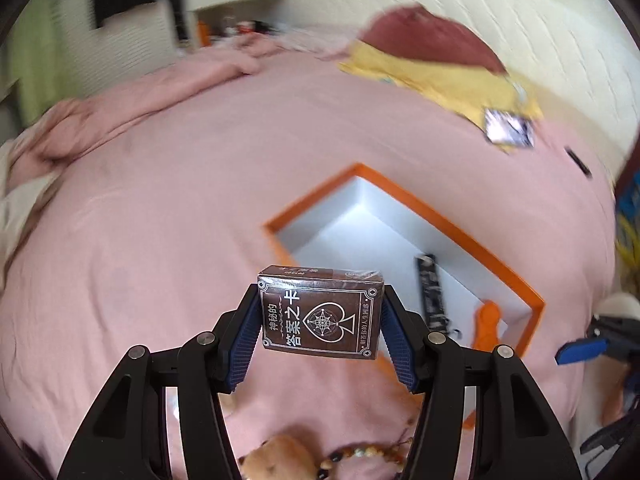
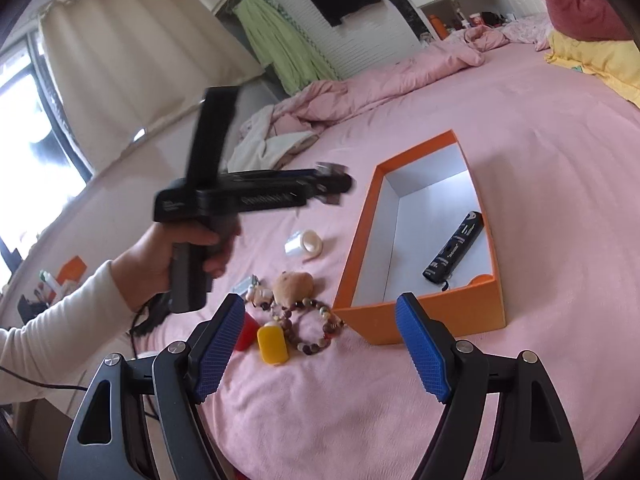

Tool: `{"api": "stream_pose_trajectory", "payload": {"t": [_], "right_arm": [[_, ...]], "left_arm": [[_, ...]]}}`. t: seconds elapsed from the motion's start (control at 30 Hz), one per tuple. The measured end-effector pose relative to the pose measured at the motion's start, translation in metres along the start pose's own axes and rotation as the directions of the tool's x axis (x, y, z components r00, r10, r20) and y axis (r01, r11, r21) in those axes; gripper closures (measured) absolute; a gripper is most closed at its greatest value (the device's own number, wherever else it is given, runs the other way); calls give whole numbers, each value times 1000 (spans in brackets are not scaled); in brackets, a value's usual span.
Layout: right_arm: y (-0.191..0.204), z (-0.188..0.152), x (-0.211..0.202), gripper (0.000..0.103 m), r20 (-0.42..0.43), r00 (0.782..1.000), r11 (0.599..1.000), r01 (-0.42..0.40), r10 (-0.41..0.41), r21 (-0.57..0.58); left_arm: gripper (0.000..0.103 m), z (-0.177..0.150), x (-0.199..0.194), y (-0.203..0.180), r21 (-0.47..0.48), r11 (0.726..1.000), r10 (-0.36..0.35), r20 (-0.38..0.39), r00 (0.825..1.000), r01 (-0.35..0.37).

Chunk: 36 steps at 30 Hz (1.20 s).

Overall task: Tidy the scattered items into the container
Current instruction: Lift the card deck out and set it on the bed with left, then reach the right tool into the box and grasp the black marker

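Note:
My left gripper is shut on a brown card box, which it holds above the pink bedspread with the blue pads pressing on both sides. Just beyond it lies the orange box with a white inside, holding a black device and an orange item. In the right wrist view the left gripper is blurred, left of the orange box. My right gripper is open and holds nothing, low over the bed. A bead bracelet, yellow item, red item, plush toy and tape roll lie scattered.
A person's hand in a cream sleeve carries the left gripper. A rumpled pink duvet lies along the far side of the bed. Yellow and maroon pillows sit at the head, with a shiny packet beside them.

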State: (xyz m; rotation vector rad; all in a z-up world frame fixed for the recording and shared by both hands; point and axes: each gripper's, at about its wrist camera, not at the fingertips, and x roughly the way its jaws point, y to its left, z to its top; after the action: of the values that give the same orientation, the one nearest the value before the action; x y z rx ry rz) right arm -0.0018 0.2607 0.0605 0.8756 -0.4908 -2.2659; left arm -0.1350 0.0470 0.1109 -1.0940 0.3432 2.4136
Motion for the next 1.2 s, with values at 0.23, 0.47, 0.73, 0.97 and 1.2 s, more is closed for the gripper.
{"api": "stream_pose_trajectory", "payload": {"t": [0.23,0.47,0.73,0.97,1.2], "right_arm": [[8,-7,7,25,-19,999,998,30,-31,-51],[8,-11,17,25,-51,997,996,60,-64,-67],[11,-16,27,25,-79,992,990,90,-99,-105],[10,-18,28,25,-88,991,990,95,-105,-108],[7,-18,28,25,-93,990,991,98,-106,-86]], "left_arm": [[45,-58,-21,100,-322,935,142,-48,989,-150],[45,-135,-17,135,-546,796,252,-90,964,-259],[25,-149,-27,151,-649,715,329,-16,944,-261],[22,-151,-44,166,-715,665,377,69,924,-218],[22,-155,-40,175,-733,636,383,29,923,-240]]}}
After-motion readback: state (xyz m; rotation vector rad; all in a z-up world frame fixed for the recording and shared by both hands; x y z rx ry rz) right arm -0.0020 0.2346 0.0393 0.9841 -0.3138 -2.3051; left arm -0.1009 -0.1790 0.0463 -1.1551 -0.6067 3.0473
